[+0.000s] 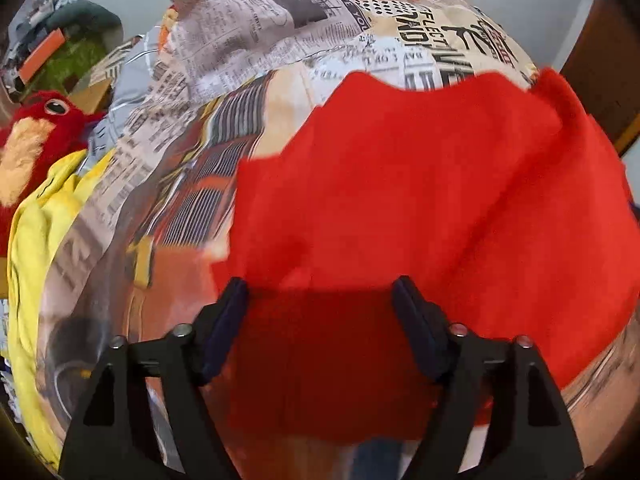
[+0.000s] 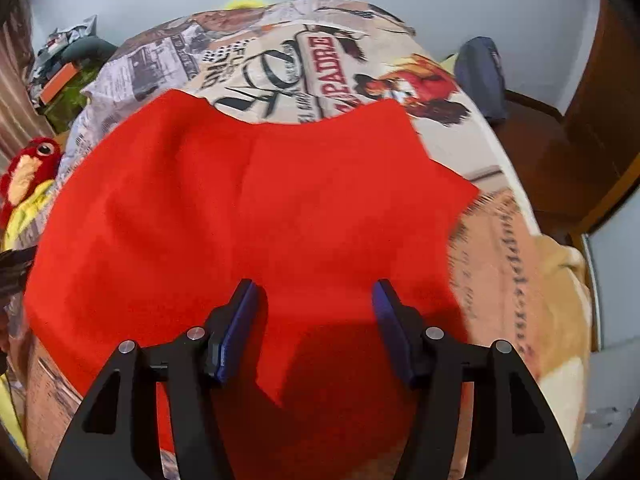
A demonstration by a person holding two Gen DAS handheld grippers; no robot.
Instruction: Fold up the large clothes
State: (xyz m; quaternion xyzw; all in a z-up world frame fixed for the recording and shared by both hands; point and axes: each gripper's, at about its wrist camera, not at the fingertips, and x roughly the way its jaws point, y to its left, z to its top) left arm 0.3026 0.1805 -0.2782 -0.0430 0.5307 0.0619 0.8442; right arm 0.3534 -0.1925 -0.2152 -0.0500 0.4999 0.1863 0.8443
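A large red garment (image 1: 420, 200) lies spread on a bed covered by a newspaper-print bedspread (image 1: 240, 40). My left gripper (image 1: 320, 292) hovers over the garment's near left part, its jaws wide apart with only flat red cloth below them. In the right wrist view the same red garment (image 2: 260, 208) fills the middle, and its near edge makes a folded corner under the fingers. My right gripper (image 2: 314, 292) stands open above that near edge, and nothing is pinched between its blue pads (image 2: 240, 328).
A yellow garment (image 1: 36, 240) and a red plush bird (image 1: 36, 128) lie at the bed's left side. Clutter sits at the far left (image 1: 52, 48). A dark blue bag (image 2: 480, 76) and brown wooden furniture (image 2: 592, 120) stand to the right of the bedspread (image 2: 500, 260).
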